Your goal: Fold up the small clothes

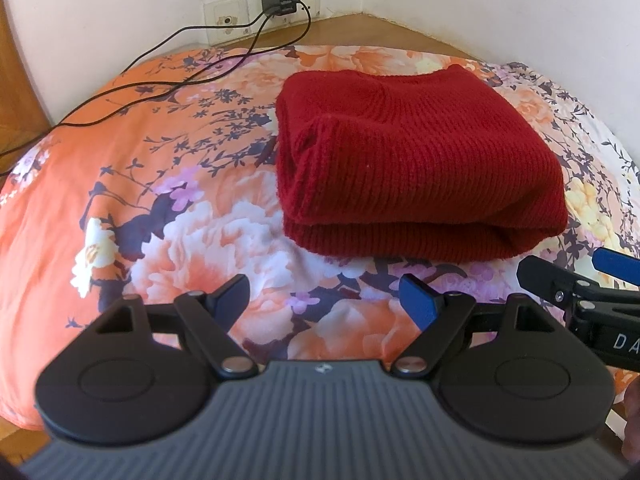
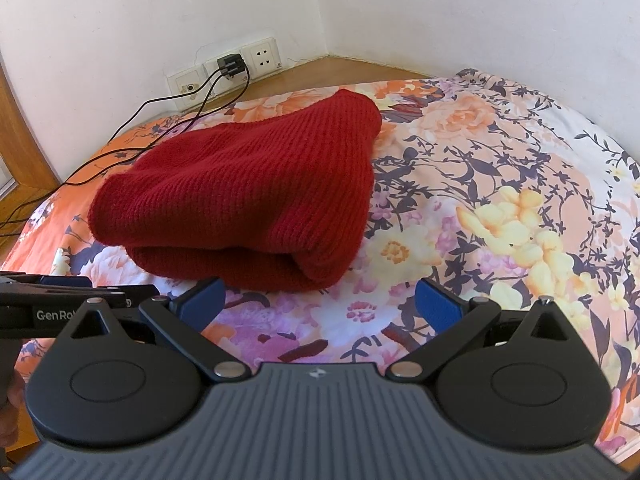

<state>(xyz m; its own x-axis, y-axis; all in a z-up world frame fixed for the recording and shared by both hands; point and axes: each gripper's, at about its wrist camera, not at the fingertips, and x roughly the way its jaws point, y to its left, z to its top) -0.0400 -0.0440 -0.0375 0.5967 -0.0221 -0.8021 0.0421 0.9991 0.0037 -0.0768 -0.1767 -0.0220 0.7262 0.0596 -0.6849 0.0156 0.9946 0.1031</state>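
A dark red knitted garment [image 1: 408, 160] lies folded into a thick bundle on the flowered bedspread [image 1: 120, 184]; the same red garment [image 2: 248, 196] fills the middle of the right wrist view. My left gripper [image 1: 326, 296] hovers just short of its near edge, open, with nothing between its fingers. My right gripper [image 2: 320, 300] is likewise open and empty, a short way in front of the bundle's near fold. Each gripper shows in the other's view: the right gripper [image 1: 576, 276] at the right edge, the left gripper [image 2: 86, 286] at the left edge.
Black cables [image 1: 168, 76] run from a charger [image 1: 279, 3] in the wall sockets across the bedspread's far left corner. White walls meet in a corner behind the bed, with a wooden ledge [image 1: 360, 28] along them. A wooden frame [image 2: 24, 148] stands at the left.
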